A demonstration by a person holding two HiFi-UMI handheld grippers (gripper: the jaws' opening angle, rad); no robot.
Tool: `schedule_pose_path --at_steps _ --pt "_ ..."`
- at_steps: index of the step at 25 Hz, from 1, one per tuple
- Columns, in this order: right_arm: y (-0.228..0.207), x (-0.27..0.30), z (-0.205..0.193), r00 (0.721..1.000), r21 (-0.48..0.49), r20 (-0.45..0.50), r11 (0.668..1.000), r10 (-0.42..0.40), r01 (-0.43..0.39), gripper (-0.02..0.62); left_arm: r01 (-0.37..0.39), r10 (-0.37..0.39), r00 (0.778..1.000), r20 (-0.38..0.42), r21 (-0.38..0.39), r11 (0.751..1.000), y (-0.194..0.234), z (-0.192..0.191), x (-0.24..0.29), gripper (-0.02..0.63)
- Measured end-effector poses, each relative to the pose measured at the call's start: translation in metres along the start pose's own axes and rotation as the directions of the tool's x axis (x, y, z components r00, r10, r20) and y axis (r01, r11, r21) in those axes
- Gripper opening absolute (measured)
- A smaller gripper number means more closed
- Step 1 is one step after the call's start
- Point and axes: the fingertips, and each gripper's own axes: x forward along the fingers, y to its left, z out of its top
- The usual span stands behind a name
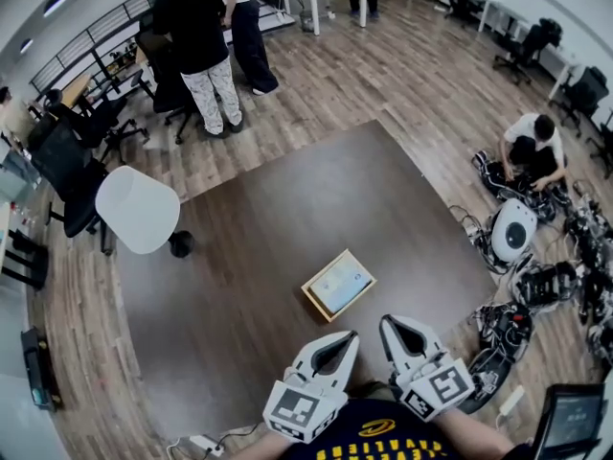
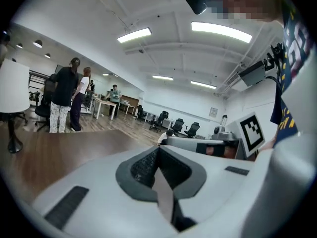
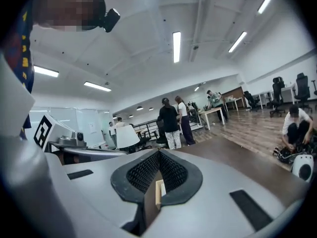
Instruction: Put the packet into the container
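Both claws pressed together, empty: left gripper (image 1: 347,339) and right gripper (image 1: 390,325) over the table (image 1: 287,199) near edge; container (image 1: 338,284) just ahead, pale packet-like sheet apparently inside, so confirm that before opening jaws.

**Matt pretty much everywhere**

Table top (image 1: 287,209) looks like dark matt wood, and the floor (image 1: 421,75) is plank wood with a slight sheen. The container (image 1: 318,303) has a pale bare-wood rim. Left gripper (image 1: 347,339) and right gripper (image 1: 389,324) have smooth matt grey plastic shells and black ribbed, rubbery-looking pads (image 3: 143,172).
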Motion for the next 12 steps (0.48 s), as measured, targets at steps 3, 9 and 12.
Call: schedule_pose_path --at_steps 3,9,12 --pt "0.008 -0.004 0.004 1.0 -0.05 0.018 0.999 0.0 0.001 0.009 -0.008 0.008 0.999 0.032 0.026 1.0 -0.002 0.01 -0.001 -0.002" --pt "0.013 -0.009 0.006 1.0 -0.084 0.024 0.996 0.013 -0.011 0.009 -0.003 0.002 1.0 0.03 0.025 1.0 -0.007 0.008 -0.003 -0.002" --pt "0.017 -0.011 0.003 1.0 -0.093 0.013 0.996 0.018 -0.016 0.009 -0.01 0.009 0.999 0.033 0.024 1.0 -0.005 0.006 -0.004 -0.002"
